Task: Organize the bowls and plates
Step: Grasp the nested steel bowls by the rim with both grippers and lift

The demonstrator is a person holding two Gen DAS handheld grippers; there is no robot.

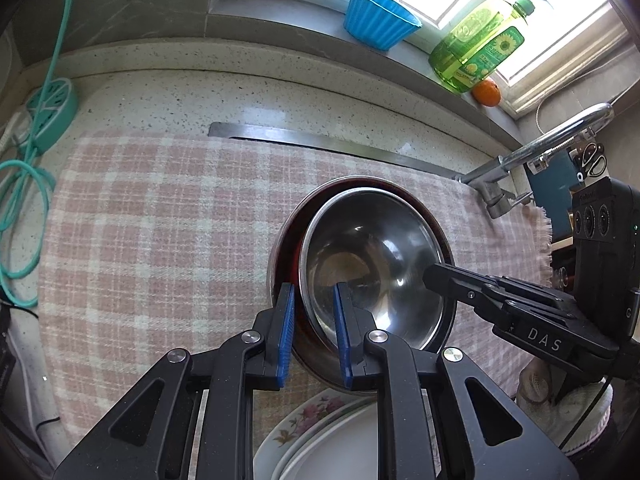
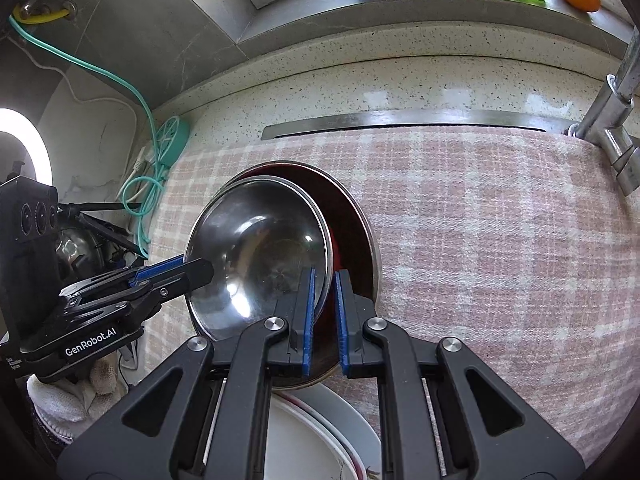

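A shiny steel bowl (image 1: pixel 372 248) (image 2: pixel 256 248) sits tilted inside a larger bowl with a dark red inside (image 1: pixel 291 258) (image 2: pixel 352 240), over a pink checked cloth (image 1: pixel 160 220). My left gripper (image 1: pixel 314 292) is shut on the near-left edge, with both bowls' rims between its blue pads. My right gripper (image 2: pixel 324 276) is shut on the steel bowl's rim at the opposite side, its outer finger in the gap over the red bowl. Each gripper shows in the other view (image 1: pixel 430 276) (image 2: pixel 192 268). Stacked plates, one floral (image 1: pixel 296 428) and white ones (image 2: pixel 316 440), lie below the bowls.
A faucet (image 1: pixel 520 152) (image 2: pixel 616 120) stands at the cloth's far right by a steel strip (image 1: pixel 320 140). On the window ledge are a blue cup (image 1: pixel 376 16), a green bottle (image 1: pixel 476 48) and an orange (image 1: pixel 486 92). A teal power strip (image 1: pixel 52 108) lies at left.
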